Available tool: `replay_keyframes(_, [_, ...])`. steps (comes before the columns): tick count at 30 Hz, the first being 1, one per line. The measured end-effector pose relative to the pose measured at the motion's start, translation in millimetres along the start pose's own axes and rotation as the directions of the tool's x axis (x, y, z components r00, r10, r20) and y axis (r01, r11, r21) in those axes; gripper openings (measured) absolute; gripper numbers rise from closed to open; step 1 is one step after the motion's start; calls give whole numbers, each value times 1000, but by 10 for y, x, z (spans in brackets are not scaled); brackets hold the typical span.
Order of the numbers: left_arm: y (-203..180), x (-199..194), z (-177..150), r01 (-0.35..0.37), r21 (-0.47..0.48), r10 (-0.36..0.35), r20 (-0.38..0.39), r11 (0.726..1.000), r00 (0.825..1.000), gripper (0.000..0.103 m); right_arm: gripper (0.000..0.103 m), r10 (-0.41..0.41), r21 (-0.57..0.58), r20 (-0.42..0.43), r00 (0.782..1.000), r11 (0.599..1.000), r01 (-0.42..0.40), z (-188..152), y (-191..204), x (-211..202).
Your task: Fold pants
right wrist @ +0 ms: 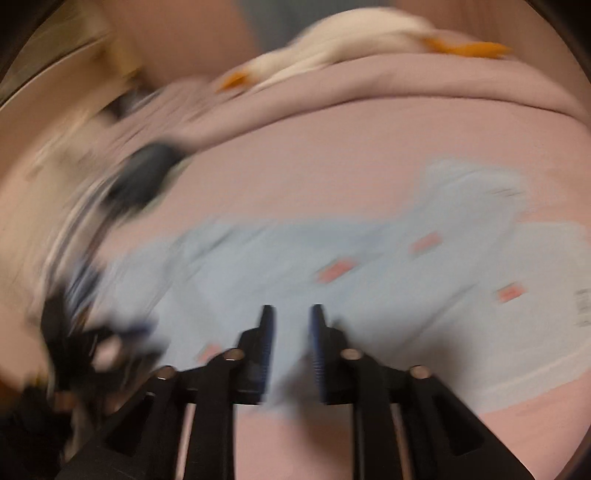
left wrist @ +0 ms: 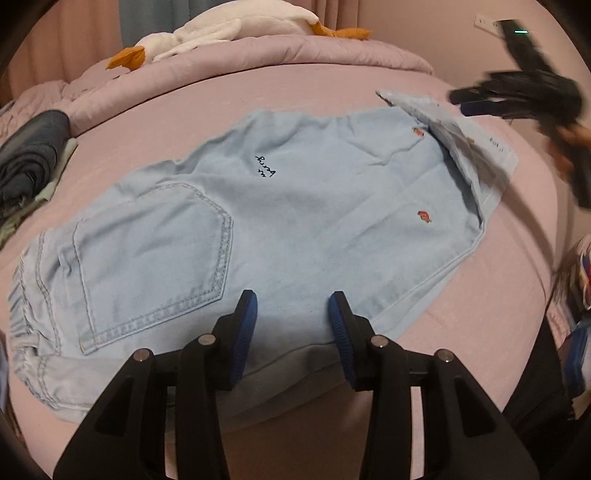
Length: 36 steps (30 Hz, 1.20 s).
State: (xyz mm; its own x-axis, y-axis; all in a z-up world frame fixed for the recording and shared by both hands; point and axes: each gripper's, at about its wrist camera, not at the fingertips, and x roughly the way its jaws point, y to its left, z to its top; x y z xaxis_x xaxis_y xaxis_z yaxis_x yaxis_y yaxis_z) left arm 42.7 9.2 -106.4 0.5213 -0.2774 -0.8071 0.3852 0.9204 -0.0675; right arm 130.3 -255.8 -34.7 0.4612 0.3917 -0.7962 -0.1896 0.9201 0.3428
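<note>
On the pink bed (left wrist: 332, 85) lie the light blue pants (left wrist: 258, 221), spread flat with a back pocket (left wrist: 151, 266) facing up near the gathered waistband at the left and the leg ends reaching right. They look doubled lengthwise already, one leg lying over the other, though I cannot be sure of that from these views. A clear plastic bag (left wrist: 476, 147) with a label rests on or beside the far leg end. The crosswise folds are, by my judgement, not yet made, so most of the folding is left.

The left gripper (left wrist: 293, 314) hovers over the near edge of the pants with its fingers spread wide and nothing between them. The right gripper (right wrist: 289, 321) is over the leg part, its fingers parted by a narrower gap and holding nothing; in the left view it shows only as a dark smear at the upper right.

The right view is heavily blurred, so the seams and the small red marks on the cloth are mere streaks. A dark pile of clothes (left wrist: 29, 158) sits at the left edge, cut off, and a white plush goose (left wrist: 221, 33) lies on the bunched quilt beyond.
</note>
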Motion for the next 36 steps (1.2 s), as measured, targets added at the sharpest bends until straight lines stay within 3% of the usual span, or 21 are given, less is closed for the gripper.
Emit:
replay_keyframes(1, [2, 2, 1, 2, -3, -2, 2, 1000, 1000, 41, 55, -65, 28, 2, 998, 998, 64, 110, -100, 26])
replay_keyframes(3, [-13, 9, 3, -1, 0, 1, 8, 1000, 1000, 42, 56, -147, 88, -23, 989, 985, 148, 419, -314, 177])
replay_keyframes(8, [-32, 21, -9, -1, 3, 1, 9, 1000, 1000, 44, 56, -254, 176, -124, 959, 946, 273, 1050, -547, 752])
replay_keyframes(12, [-10, 28, -22, 4, 1, -4, 13, 1000, 1000, 44, 55, -353, 129, -218, 910, 914, 386, 1193, -485, 1174])
replay_keyframes(15, [-12, 24, -21, 1, 4, -1, 14, 1000, 1000, 44, 8, -411, 75, -222, 884, 897, 436, 1177, -516, 1265])
replay_keyframes(19, [-12, 28, -24, 0, 8, 0, 15, 1000, 1000, 44, 3, -315, 192, -110, 943, 924, 332, 1112, -698, 859])
replay_keyframes(21, [-22, 25, -32, -6, 7, 6, 18, 1000, 1000, 44, 3, -249, 263, 18, 968, 935, 236, 1001, -818, 344])
replay_keyframes(22, [-30, 23, -35, -12, 7, 12, 20, 1000, 1000, 44, 3, -219, 282, 67, 973, 940, 192, 935, -850, 132])
replay_keyframes(25, [-45, 21, -41, -21, 1, 21, 24, 1000, 1000, 44, 3, -204, 367, 210, 956, 923, 117, 537, -1060, -584])
replay_keyframes(27, [-47, 19, -36, -23, -8, 23, 21, 1000, 1000, 44, 3, -186, 453, 267, 946, 890, 47, 150, -1348, -885])
replay_keyframes(28, [-49, 19, -31, -25, -10, 25, 18, 1000, 1000, 45, 3, -202, 483, 261, 944, 874, 54, -22, -1474, -911])
replay_keyframes(32, [-71, 4, 7, -44, -8, 44, -6, 999, 999, 45, 4, -162, 609, 178, 970, 793, 21, -605, -1909, -546])
replay_keyframes(33, [-63, -3, 21, -47, -11, 47, -11, 999, 999, 47, 8, -161, 633, 165, 973, 774, 21, -707, -1998, -436])
replay_keyframes(35, [-48, -79, 43, -31, -41, 30, -10, 999, 999, 50, 10, -114, 685, 204, 972, 726, -59, -809, -2145, -377])
replay_keyframes(36, [-39, -114, 49, -13, -53, 14, 0, 998, 1000, 51, 17, -88, 696, 248, 965, 709, -114, -868, -2172, -436])
